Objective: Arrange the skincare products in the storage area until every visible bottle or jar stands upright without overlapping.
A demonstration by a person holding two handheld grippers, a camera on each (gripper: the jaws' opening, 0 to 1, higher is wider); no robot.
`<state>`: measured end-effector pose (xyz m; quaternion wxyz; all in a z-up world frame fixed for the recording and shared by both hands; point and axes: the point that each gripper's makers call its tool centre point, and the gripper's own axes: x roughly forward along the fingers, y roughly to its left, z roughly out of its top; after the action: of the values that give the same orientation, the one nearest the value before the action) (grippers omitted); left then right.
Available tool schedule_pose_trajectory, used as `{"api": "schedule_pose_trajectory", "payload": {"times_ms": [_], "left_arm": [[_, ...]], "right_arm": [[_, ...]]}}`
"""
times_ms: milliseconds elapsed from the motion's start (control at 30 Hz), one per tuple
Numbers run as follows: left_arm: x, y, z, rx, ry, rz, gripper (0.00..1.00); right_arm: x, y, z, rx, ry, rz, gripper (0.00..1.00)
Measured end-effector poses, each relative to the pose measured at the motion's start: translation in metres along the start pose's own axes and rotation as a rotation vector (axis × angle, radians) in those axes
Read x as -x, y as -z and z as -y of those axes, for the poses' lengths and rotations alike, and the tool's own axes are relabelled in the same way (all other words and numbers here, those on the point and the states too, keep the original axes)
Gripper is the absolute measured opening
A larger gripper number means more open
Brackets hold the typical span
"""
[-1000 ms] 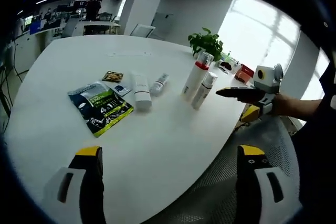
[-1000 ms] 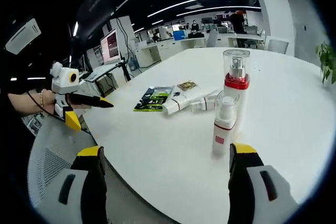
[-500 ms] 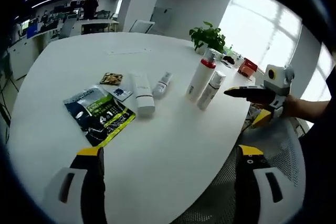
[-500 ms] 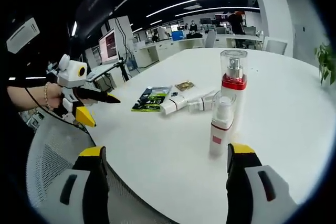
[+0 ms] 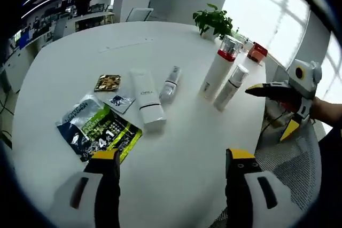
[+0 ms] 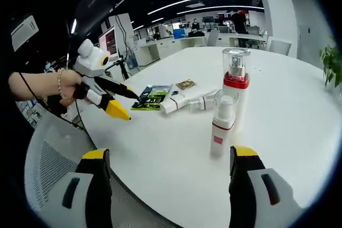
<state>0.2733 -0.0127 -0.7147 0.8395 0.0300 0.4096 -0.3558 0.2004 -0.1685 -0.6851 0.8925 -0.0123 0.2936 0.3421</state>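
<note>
Tall white pump bottle with red collar and clear cap [image 5: 220, 67], upright at upper right of centre in the left gripper view; just beside it, a shorter white bottle with clear cap [image 5: 231, 86], also upright. The same pair stands at centre right in the right gripper view, tall bottle [image 6: 234, 94] behind the short one [image 6: 222, 124]. Small white spray bottle [image 5: 170, 84], lying on its side near frame centre. White squeeze tube [image 5: 147, 100], lying flat just left of it. Dark blue and green sachet pack [image 5: 99, 131], flat, at centre left; small blue-white sachet [image 5: 119, 101] and small brown sachet [image 5: 108, 83] above it. All on a round white bench [image 5: 69, 68]. Potted green plant [image 5: 215, 22] at the bench's far edge. Left gripper [image 5: 170, 156]: fingers released, spread apart over bare bench, grasping nothing. Right gripper [image 6: 169, 154]: fingers released, spread apart, empty, low in frame before the two upright bottles.
</note>
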Motion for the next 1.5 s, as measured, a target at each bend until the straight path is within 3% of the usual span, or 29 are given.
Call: {"api": "schedule_pose_trajectory", "payload": {"times_ms": [133,533,767,867,1100,1500], "left_arm": [[-0.016,-0.013,-0.014,0.015,-0.021,-0.026,0.66],[-0.043,-0.038,-0.025,0.013,-0.053,-0.089,0.46],[-0.064,-0.056,-0.037,0.018,-0.061,-0.121,0.43],[-0.062,-0.059,-0.035,0.028,-0.077,-0.117,0.41],[-0.086,-0.087,-0.051,0.037,-0.117,-0.124,0.38],[-0.114,-0.092,-0.049,0.003,-0.147,-0.209,0.35]], "right_arm": [[0.001,-0.001,0.002,-0.011,0.006,0.005,0.91],[0.002,0.0,0.008,-0.044,0.033,0.006,0.89],[0.002,0.001,0.009,-0.046,0.039,0.002,0.88],[0.001,0.002,0.009,-0.047,0.036,-0.003,0.87],[0.002,0.002,0.011,-0.056,0.043,-0.001,0.87],[0.001,0.005,0.013,-0.062,0.052,-0.014,0.87]]}}
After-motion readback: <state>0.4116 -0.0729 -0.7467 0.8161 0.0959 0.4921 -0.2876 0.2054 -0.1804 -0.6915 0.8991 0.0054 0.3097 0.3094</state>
